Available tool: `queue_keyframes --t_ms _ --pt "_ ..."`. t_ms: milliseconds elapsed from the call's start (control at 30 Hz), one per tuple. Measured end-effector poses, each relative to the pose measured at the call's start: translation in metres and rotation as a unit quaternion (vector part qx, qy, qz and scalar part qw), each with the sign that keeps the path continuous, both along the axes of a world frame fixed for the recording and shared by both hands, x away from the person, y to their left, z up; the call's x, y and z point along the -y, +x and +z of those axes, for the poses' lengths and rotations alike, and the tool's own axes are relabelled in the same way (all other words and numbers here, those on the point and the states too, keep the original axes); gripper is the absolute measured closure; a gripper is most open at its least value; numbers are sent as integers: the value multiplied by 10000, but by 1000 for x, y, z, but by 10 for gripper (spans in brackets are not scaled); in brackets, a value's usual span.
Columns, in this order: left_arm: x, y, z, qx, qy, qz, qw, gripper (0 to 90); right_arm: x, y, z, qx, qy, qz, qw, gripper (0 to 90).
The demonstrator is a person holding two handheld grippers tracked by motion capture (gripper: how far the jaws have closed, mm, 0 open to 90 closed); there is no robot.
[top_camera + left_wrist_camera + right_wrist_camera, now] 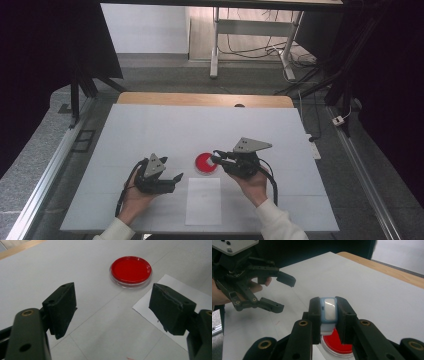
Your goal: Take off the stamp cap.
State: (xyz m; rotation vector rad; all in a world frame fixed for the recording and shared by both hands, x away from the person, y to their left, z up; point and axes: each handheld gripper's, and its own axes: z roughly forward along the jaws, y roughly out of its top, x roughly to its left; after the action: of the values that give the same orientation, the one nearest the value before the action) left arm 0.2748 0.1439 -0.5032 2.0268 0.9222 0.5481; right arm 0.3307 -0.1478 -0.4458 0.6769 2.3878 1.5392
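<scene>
As clamped, blue device (328, 311) above dish (336, 343).

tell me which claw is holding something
The right claw: its jaws clamp a small light-blue device above the red dish. The left claw gapes empty.

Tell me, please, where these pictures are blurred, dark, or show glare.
High view: the table is evenly lit, the surroundings almost black. Left gripper view: the red dish is fairly sharp with a faint sheen, the near jaws soft. Right gripper view: glare on the small blue device held in the jaws; the background is dark.
</scene>
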Motion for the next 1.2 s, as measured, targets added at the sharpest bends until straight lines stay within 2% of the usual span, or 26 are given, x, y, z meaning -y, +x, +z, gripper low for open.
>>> queue_keyframes --t_ms 1033,1200 --pt "39 21 2 12 78 -327 9994 217 2 -1 4 29 206 -66 9998 750" --pt "46 24 2 -7 83 -390 9992 217 2 -1 5 33 168 -67 9998 750"
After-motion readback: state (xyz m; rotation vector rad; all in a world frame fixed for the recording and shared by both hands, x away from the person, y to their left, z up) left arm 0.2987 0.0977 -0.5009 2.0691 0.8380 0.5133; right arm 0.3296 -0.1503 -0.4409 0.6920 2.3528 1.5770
